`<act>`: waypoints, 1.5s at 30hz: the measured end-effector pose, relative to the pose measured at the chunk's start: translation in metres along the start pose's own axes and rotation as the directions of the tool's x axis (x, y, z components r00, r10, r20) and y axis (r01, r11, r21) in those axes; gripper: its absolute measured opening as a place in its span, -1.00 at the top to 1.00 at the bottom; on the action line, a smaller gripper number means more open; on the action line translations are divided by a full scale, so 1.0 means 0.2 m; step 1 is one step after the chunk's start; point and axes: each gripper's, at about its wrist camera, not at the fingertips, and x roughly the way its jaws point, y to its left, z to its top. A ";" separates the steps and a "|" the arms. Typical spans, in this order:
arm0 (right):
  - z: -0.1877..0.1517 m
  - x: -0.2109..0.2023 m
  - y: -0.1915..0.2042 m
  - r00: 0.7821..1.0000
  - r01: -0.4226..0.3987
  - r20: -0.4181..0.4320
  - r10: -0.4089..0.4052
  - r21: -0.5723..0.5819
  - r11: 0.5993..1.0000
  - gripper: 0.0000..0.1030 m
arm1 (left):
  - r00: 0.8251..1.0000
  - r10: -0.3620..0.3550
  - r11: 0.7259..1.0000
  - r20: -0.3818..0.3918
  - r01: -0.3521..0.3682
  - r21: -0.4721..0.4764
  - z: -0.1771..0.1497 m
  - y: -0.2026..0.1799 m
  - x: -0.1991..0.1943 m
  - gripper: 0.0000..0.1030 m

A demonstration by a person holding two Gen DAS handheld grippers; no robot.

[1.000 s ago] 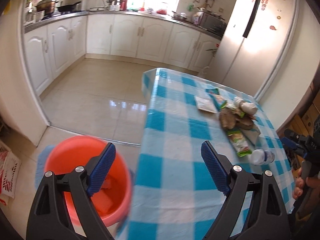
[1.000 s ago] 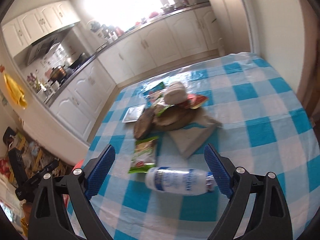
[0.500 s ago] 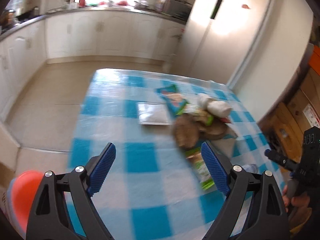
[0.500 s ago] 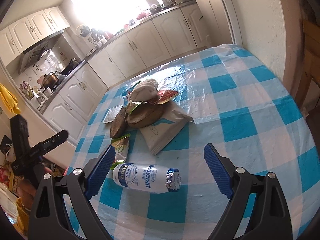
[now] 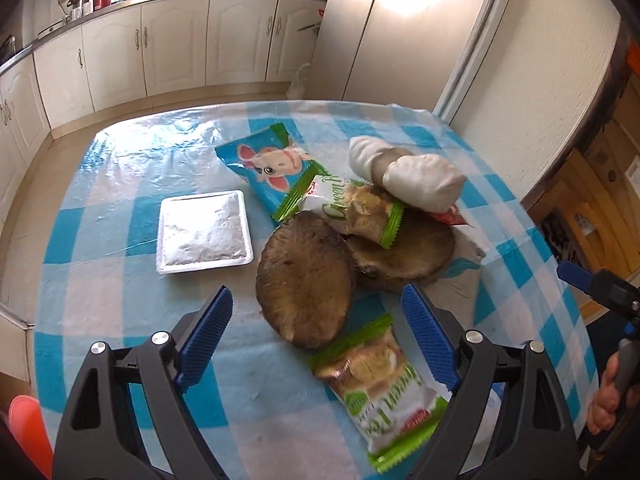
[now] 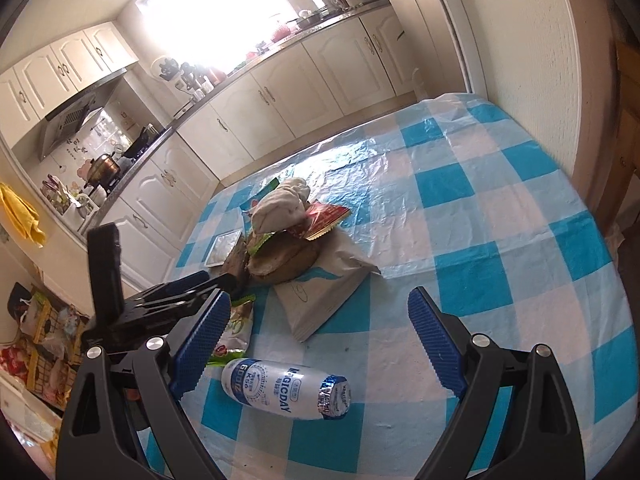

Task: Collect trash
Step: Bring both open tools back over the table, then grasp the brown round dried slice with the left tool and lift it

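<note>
We hold both hand-held grippers wide open, empty: left hand-held gripper (image 5: 316,344) over brown round husk (image 5: 306,282), right hand-held gripper (image 6: 320,340) over white plastic bottle (image 6: 286,390) lying on blue-checked surface (image 6: 480,216). Risk: bottle rolls from closing pads; piled wrappers slide.

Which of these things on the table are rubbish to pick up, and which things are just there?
Rubbish to collect:
milk bottle
green snack packet
blue fish wrapper
foil tray
brown shells
white wad
orange bin, for dumping

Just there:
checked tablecloth
cupboards
fridge
pot
</note>
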 end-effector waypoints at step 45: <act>-0.12 0.47 0.69 0.949 -0.035 -0.301 -0.094 -0.398 0.917 -0.39 | 0.979 0.136 0.969 0.152 -0.100 -0.227 -0.25 0.29 -0.40 -0.07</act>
